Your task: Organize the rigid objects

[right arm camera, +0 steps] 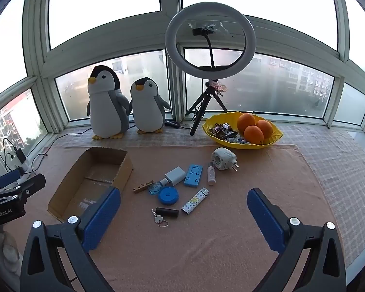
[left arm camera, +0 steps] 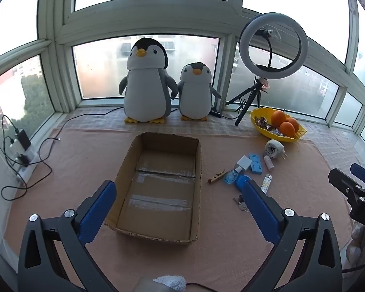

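Both tools spread wide, gripping nothing: left tool [left arm camera: 180,194] over box [left arm camera: 133,163], marked "GenRobot.AI"; right tool [right arm camera: 183,203] above keys [right arm camera: 159,219].

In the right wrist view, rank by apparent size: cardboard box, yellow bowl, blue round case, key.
1. cardboard box and yellow bowl: look alike, unranked
2. blue round case
3. key

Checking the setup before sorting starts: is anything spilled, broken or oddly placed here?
Nothing spilled or broken. The small items lie loose beside the empty cardboard box, whose cut rim looks ragged. The white plug adapter lies tipped on its side.
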Available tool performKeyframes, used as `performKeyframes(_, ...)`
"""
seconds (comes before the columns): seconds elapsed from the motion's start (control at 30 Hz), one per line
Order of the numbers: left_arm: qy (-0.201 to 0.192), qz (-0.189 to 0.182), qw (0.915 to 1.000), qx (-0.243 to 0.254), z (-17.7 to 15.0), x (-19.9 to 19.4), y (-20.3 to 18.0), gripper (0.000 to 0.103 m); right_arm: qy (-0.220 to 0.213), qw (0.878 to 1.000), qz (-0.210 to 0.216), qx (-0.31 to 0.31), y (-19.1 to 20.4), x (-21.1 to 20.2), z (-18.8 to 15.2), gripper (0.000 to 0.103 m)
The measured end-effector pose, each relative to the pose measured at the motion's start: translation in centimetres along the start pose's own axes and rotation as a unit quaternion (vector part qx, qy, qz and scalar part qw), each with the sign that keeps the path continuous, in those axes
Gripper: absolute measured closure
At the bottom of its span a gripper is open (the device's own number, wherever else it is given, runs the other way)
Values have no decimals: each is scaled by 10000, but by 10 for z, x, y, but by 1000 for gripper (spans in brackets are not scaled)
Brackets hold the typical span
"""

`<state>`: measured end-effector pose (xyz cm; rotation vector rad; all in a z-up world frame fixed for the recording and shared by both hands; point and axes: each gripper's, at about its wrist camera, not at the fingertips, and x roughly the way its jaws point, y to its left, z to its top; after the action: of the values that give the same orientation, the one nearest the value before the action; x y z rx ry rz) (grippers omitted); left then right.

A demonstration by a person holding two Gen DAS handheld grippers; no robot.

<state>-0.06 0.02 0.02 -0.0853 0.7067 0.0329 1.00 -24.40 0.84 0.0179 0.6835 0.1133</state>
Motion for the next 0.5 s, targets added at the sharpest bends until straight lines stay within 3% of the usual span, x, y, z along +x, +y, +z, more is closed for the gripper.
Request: performKeyframes(0.5,76,16,10000,-39,-7,6,3,0,176,9998,-10,-18,8,11,-7,0)
